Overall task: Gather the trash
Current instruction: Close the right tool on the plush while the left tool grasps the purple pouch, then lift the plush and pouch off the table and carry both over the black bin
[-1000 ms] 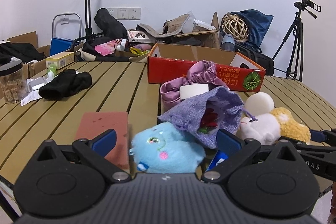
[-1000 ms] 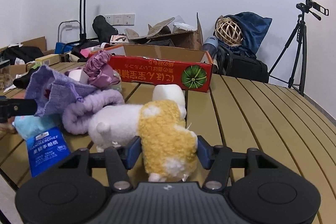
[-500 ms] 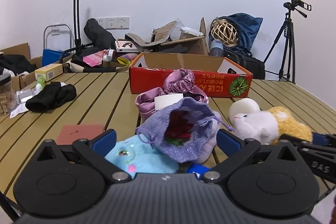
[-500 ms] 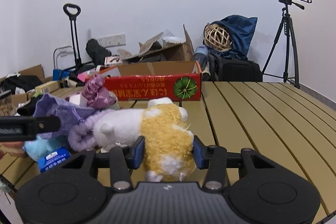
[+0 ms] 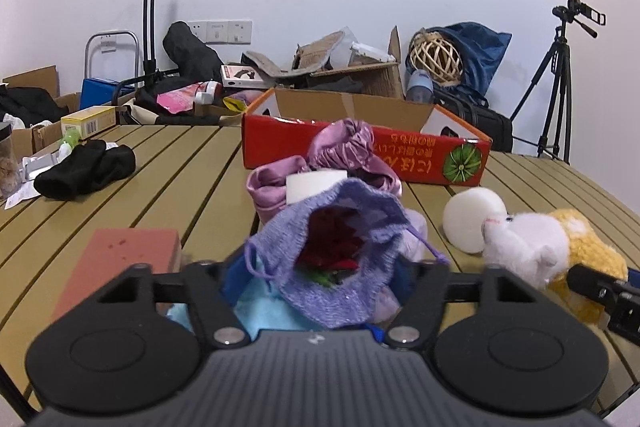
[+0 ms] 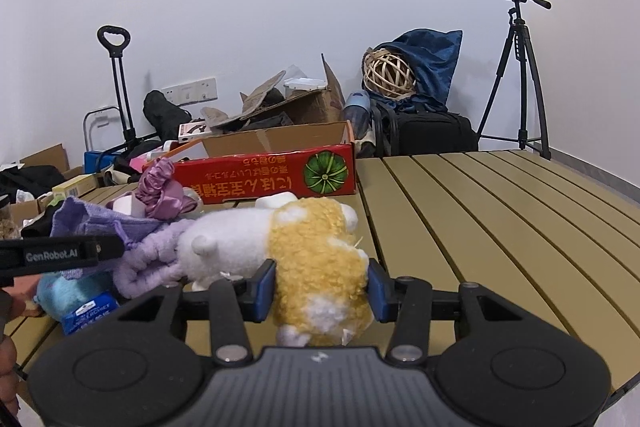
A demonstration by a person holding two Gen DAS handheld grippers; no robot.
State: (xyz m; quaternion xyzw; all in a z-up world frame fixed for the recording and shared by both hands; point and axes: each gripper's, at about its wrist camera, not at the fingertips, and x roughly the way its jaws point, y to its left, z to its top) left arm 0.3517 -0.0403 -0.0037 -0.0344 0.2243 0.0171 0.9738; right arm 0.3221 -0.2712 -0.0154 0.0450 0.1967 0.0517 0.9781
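While the left tool [image 5: 322,273] is closing its jaws, a lilac knitted pouch [image 5: 340,259] sits between them, its open mouth turned toward the camera and showing something dark red inside; whether the pads already press on it cannot be told, since the pouch hides them. Under the pouch and just nearer the tool lies a light blue plush [image 5: 264,311]. Beyond the pouch, touching it, are a pink satin cloth [image 5: 348,147] and a white roll [image 5: 316,185]. Left of the tool's left finger lies a reddish flat block [image 5: 120,259] on the table [image 5: 180,171]. Farther ahead stands a red cardboard box [image 5: 420,157] with a green pumpkin printed on its side, and far to the left lies a black cloth [image 5: 86,169].

The right tool [image 6: 322,293] is clamped on a white and yellow plush toy [image 6: 316,259], its blue pads [image 6: 266,291] pressing the yellow body from both sides. The toy's white head points to the tool's left, against a lilac knitted band [image 6: 152,263]. Left again, the other tool's finger, marked with lettering, crosses the edge of the view, with a blue packet [image 6: 90,311] below it. Beside the toy, farther from the tool, is a white round object [image 5: 474,219]. Ahead and to the right, the slatted tabletop is bare, and beyond it a camera tripod [image 6: 518,75] stands by the wall.
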